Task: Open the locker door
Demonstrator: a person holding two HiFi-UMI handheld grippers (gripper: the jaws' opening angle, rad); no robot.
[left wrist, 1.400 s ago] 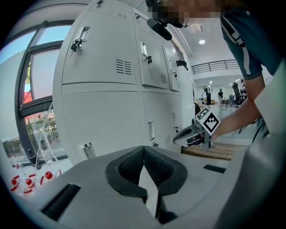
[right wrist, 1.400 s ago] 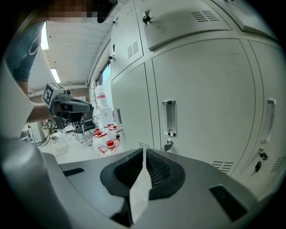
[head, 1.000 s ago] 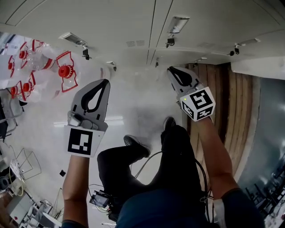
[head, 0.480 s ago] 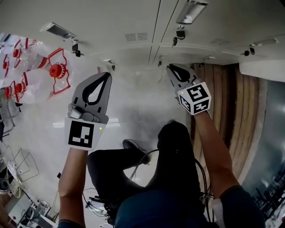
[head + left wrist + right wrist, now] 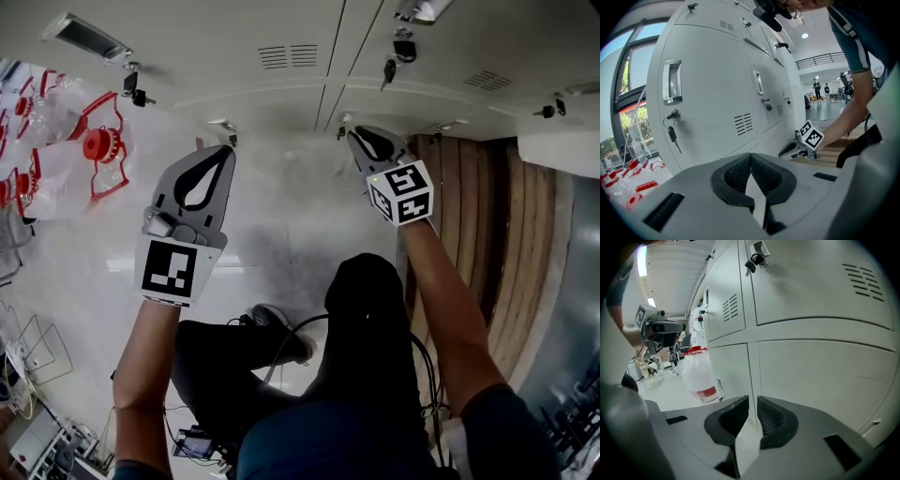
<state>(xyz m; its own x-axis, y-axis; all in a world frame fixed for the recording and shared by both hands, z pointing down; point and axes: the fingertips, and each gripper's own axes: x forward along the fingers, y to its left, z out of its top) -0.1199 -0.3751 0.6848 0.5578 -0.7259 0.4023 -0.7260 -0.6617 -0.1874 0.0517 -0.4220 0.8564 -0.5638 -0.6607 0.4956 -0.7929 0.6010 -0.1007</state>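
So: nothing done yet.
Head view: my left gripper [image 5: 210,182] and right gripper [image 5: 371,146] near pale grey metal locker doors [image 5: 281,42], all shut.
Left gripper view: jaws together, empty; chrome recessed handle [image 5: 671,82] untouched.
Right gripper view: jaws together, empty.
Left to do, I judge: grasp handle, pull.

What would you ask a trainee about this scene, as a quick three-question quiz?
1. True or false: the left tongs are shut with nothing between them.
2. In the left gripper view, what hangs from the lock under the nearest door's handle? A: a padlock. B: a key. C: a paper tag.
3. Fill in: in the head view, the water bottles on the floor have caps coloured ___.

Key: 1 true; 2 B; 3 red.
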